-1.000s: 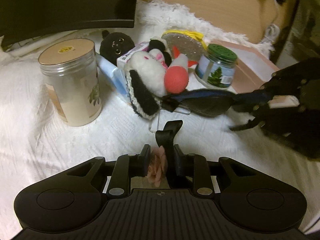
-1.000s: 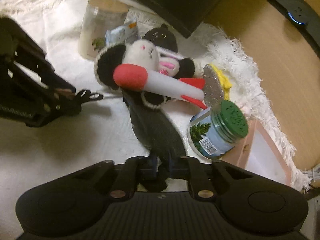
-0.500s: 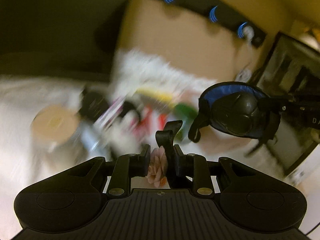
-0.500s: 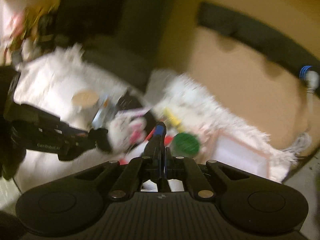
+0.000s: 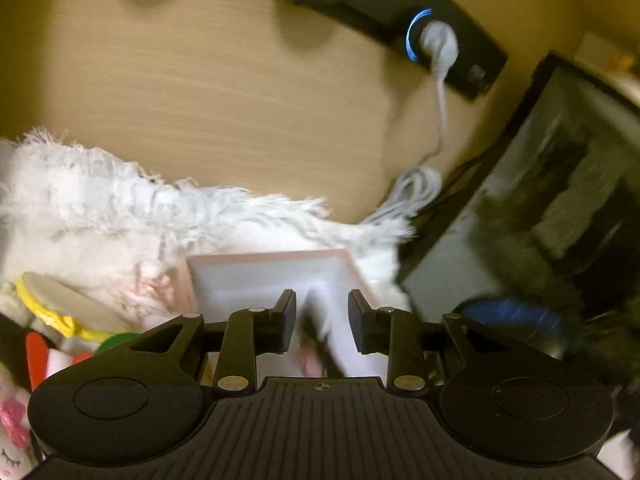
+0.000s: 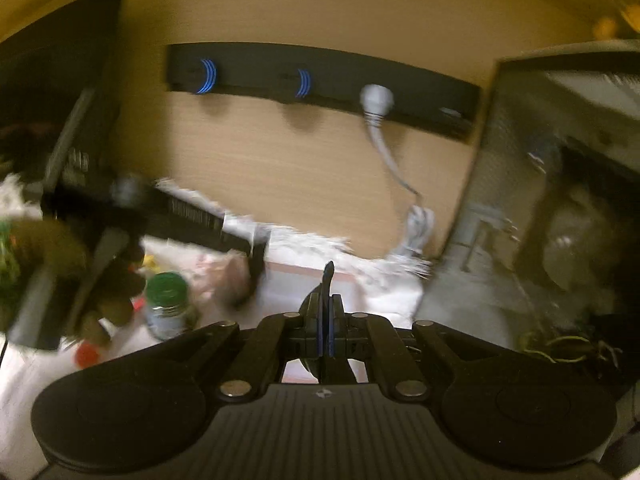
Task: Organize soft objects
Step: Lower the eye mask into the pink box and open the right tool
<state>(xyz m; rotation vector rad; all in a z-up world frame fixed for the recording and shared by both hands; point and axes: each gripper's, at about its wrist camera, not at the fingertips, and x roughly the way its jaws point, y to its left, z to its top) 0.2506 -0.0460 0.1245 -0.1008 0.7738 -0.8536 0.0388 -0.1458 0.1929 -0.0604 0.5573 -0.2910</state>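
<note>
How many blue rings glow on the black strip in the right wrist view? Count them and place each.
2: one ring near the strip's left end, one mid-strip. The white plug to their right may hide another.

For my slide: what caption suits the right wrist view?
Right gripper shut on dark eye mask above pink box.
</note>
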